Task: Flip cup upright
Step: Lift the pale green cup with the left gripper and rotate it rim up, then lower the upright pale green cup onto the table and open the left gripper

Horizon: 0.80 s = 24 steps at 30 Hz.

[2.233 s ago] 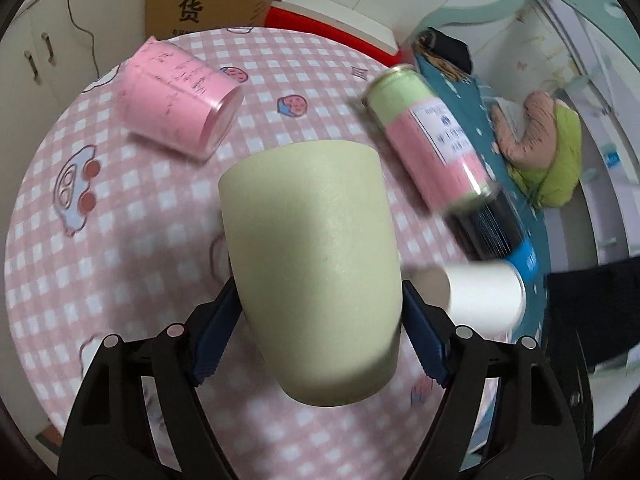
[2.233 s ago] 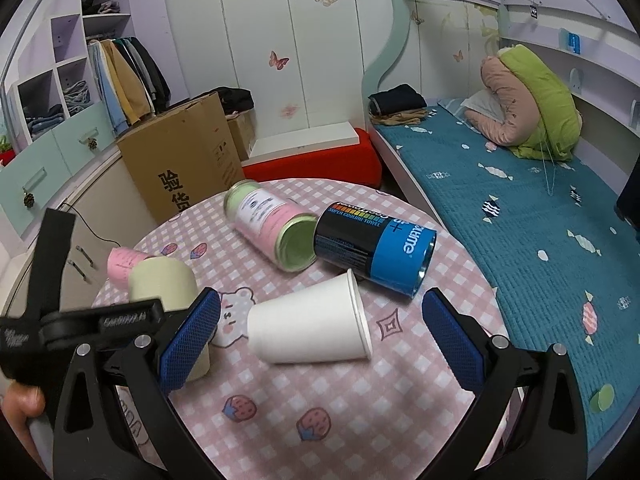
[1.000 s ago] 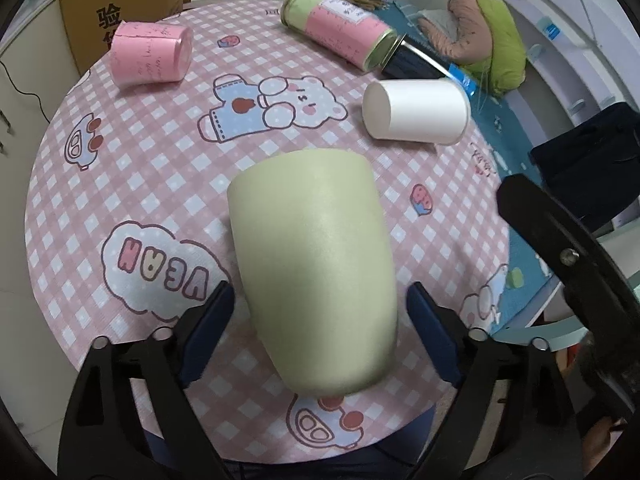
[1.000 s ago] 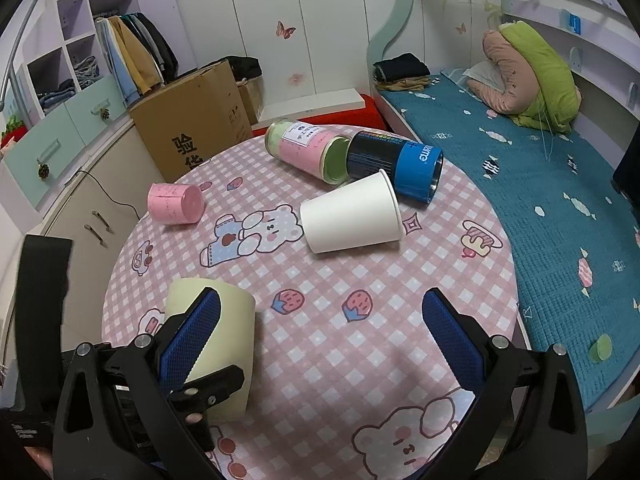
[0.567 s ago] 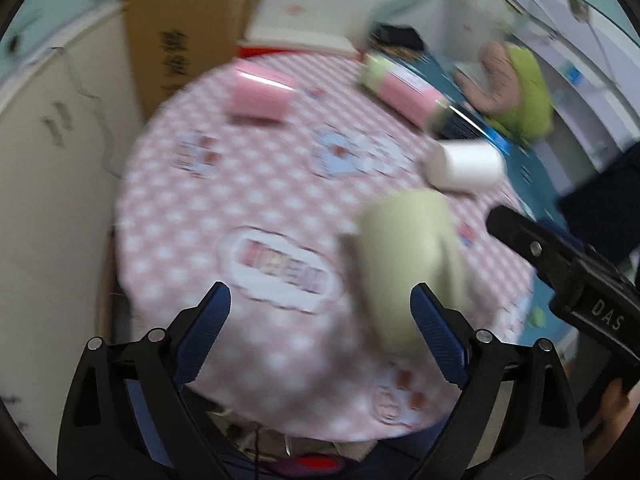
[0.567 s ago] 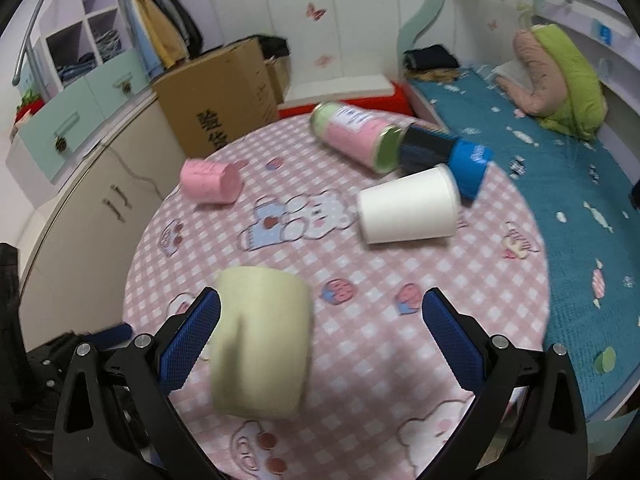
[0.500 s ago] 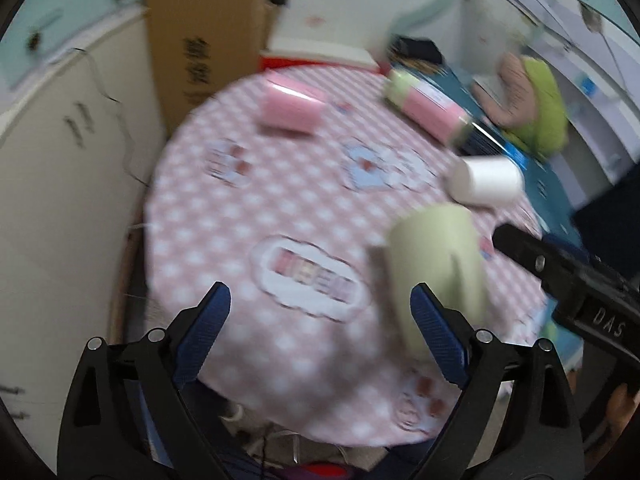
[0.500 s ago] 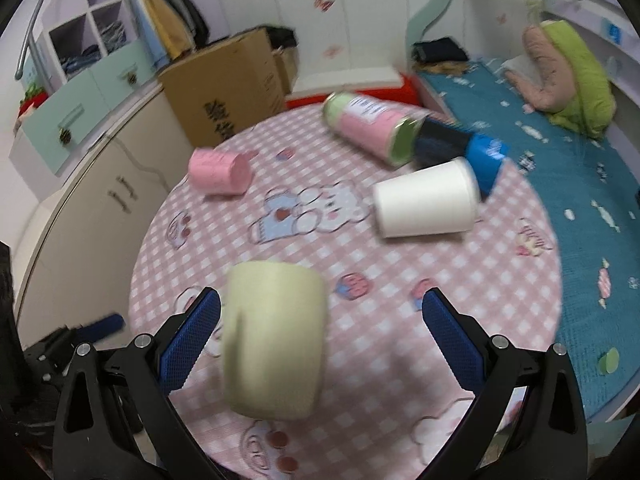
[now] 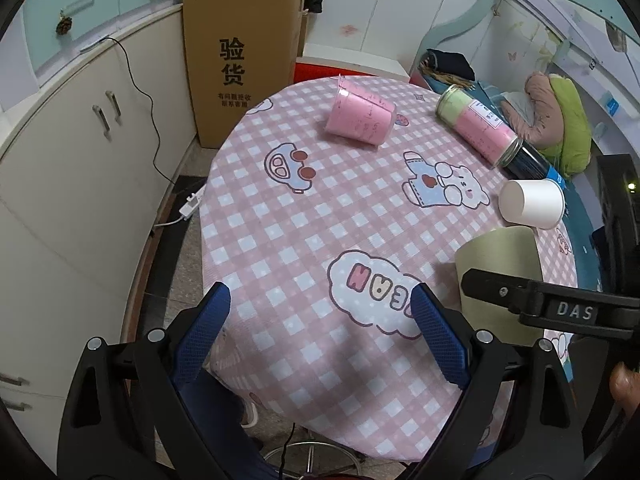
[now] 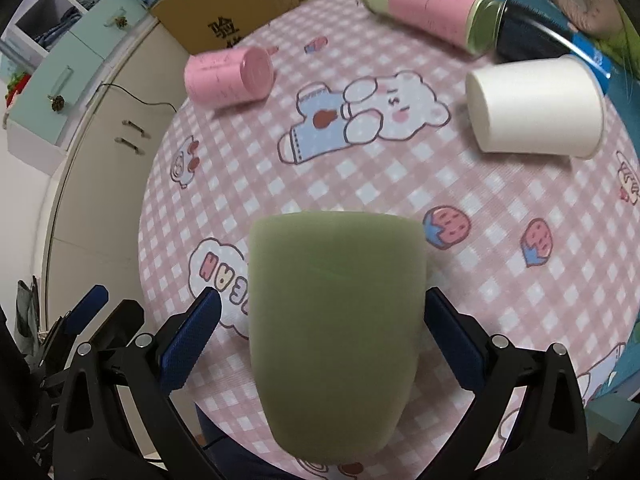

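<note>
Our right gripper point(image 10: 320, 344) brackets the green cup point(image 10: 336, 320), jaws wide, not yet gripping; our left gripper point(image 9: 320, 332) gapes empty; next, we close.

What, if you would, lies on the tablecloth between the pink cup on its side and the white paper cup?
Between the pink cup and the white paper cup lies only the tablecloth's printed bear cartoon, with no object on it, as the right wrist view shows.

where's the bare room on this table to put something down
Most room is the table's left half, from the pink cup down past the car drawing to the near edge. The far right is crowded: pink-and-green can, dark can and white paper cup, with the green cup just nearer.
</note>
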Each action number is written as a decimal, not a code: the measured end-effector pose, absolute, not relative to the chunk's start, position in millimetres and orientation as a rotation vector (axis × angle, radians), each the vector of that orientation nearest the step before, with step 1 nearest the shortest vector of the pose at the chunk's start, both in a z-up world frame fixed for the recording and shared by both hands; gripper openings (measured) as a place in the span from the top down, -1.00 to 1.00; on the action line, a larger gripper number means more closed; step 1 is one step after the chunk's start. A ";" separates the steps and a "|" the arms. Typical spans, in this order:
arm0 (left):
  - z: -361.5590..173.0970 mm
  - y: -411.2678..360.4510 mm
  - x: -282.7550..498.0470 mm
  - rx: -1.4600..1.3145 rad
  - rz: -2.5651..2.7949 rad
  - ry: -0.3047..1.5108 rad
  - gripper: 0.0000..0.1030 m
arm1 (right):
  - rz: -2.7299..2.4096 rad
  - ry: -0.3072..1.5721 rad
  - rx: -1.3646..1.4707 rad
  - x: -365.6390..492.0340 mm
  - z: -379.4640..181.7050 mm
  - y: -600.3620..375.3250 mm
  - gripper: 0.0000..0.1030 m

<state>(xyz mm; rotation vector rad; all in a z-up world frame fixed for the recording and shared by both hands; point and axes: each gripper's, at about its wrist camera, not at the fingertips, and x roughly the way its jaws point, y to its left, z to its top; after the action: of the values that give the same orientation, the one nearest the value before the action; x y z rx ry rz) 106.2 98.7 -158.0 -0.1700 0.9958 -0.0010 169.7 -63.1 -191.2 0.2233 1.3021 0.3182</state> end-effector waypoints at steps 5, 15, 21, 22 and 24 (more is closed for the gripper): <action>-161.1 97.7 110.3 -0.180 -0.029 1.004 -0.79 | 0.328 1.315 0.211 173.7 -190.7 -66.3 -0.51; -164.3 89.7 107.7 -0.212 -0.113 1.033 -0.79 | 0.378 1.287 0.280 175.0 -190.9 -77.9 -0.49; -161.6 78.7 102.9 -0.197 -0.135 1.022 -0.79 | 0.378 1.154 0.263 171.5 -174.0 -77.5 -0.49; -161.8 76.5 102.8 -0.202 -0.145 1.020 -0.79 | 0.385 1.129 0.262 170.9 -170.7 -77.8 -0.48; -163.6 70.4 103.2 -0.200 -0.165 1.026 -0.79 | 0.386 1.072 0.266 169.0 -163.5 -78.8 -0.48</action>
<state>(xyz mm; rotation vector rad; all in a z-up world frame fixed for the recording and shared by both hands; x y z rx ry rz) 103.2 70.4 -163.6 -0.1998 1.0260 -0.1651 169.0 -78.8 -163.5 0.2660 1.0716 0.3859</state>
